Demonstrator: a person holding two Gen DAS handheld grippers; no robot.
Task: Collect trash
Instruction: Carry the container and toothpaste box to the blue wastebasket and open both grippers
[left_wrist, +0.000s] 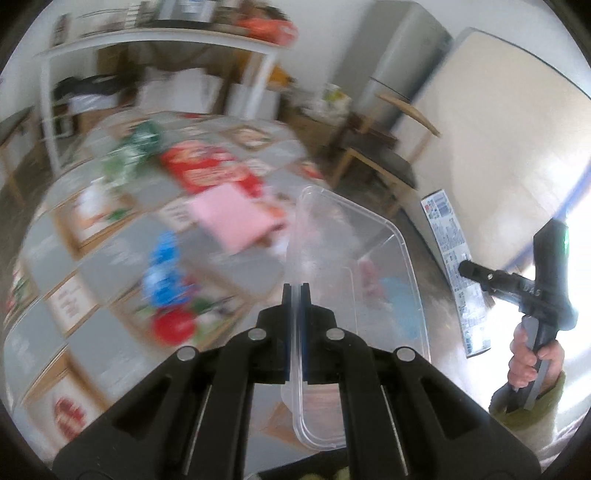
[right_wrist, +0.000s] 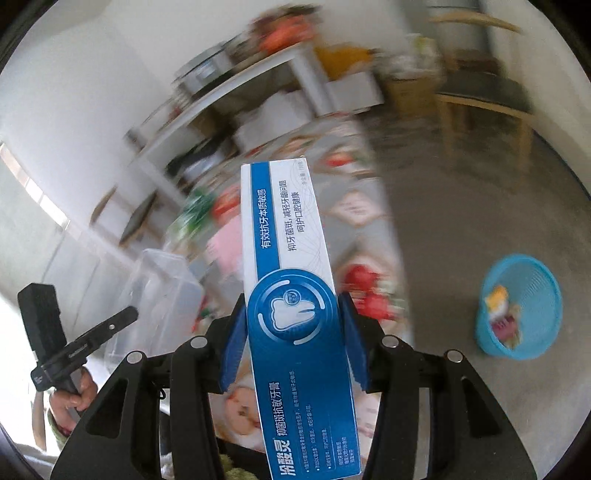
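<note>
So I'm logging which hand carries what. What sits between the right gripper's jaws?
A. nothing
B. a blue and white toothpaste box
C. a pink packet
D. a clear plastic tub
B: in the right wrist view the blue pads of the right gripper press on both sides of the toothpaste box; the clear tub is in the left gripper.

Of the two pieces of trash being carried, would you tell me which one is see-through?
The clear plastic container, pinched by its rim in the left claw; the toothpaste box in the right claw is opaque blue and white.
</note>
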